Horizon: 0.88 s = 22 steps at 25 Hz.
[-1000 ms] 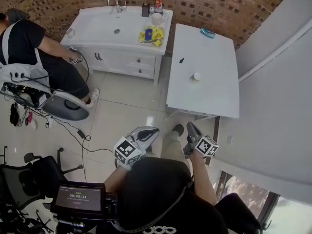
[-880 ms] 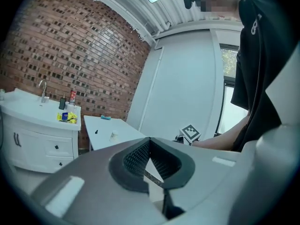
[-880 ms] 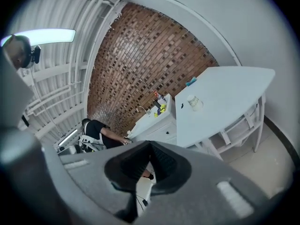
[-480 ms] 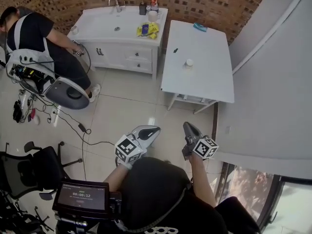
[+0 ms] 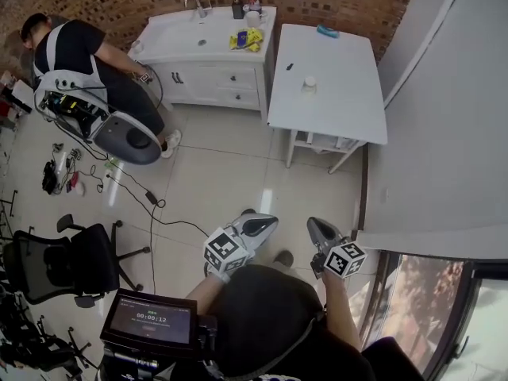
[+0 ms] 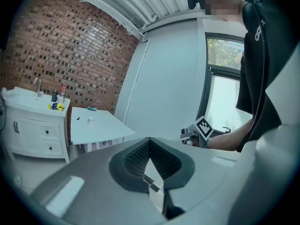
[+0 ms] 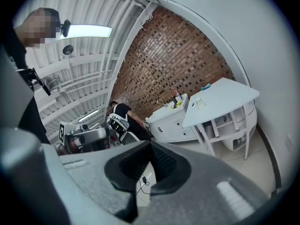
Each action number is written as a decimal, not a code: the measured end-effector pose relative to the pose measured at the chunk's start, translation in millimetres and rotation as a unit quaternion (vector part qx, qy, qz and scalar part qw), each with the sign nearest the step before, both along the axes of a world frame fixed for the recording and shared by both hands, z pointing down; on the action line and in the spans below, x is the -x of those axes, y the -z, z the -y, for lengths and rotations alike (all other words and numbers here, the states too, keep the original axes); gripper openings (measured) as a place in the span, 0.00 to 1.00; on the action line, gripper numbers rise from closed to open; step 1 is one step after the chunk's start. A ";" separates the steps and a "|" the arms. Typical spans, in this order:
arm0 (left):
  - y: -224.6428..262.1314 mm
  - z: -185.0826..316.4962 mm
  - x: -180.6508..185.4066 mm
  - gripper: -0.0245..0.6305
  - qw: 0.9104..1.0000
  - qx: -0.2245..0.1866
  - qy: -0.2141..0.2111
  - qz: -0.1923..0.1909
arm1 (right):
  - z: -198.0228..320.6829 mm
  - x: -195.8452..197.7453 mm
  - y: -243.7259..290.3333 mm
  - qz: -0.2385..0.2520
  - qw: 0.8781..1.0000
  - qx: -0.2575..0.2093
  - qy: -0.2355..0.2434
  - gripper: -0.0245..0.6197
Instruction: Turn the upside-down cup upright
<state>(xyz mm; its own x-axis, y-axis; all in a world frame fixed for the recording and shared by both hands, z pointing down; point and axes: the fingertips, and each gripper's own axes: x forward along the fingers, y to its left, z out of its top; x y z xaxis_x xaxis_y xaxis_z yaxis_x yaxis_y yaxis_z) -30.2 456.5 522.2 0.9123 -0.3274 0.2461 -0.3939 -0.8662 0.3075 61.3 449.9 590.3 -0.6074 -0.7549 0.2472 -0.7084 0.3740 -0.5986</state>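
Brick runs along the far wall. At the left of the head view a seated person [image 5: 75, 50] works beside a white sink cabinet [image 5: 210, 94]. A cable [image 5: 151, 199] trails over the tiles below them. Right of the cabinet stands a white table [image 5: 333, 109], and the cup [image 5: 309, 83] sits on its far half, well apart from both grippers. It is too small here to tell which way up it stands.

Low in that view, the left gripper [image 5: 266, 223] has its jaws pressed together on nothing. In its own view the pads meet at the tip, with the cup [image 6: 90, 120] far beyond them. The right gripper [image 5: 316, 225], just beside it, is likewise closed and empty.

As I judge it, the main risk is arriving with the jaws closed. Closed tips would nudge a light cup, sliding or toppling it toward the table edge. A pinch that is off-centre or too near the rim could let it slip out partway through the turn. The cable lies left of the straight path, but a drift that way could snag a foot.
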 end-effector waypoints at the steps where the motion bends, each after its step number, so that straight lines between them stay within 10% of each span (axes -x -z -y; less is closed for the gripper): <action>1: 0.0 -2.1 -0.6 0.06 1.000 0.002 -0.001 0.000 | -2.0 0.4 2.2 -0.002 1.000 -0.002 0.002 0.03; 22: 11.8 9.5 26.5 0.06 1.000 -0.014 -0.013 -0.014 | 22.0 41.1 57.3 -0.020 0.997 -0.067 0.013 0.03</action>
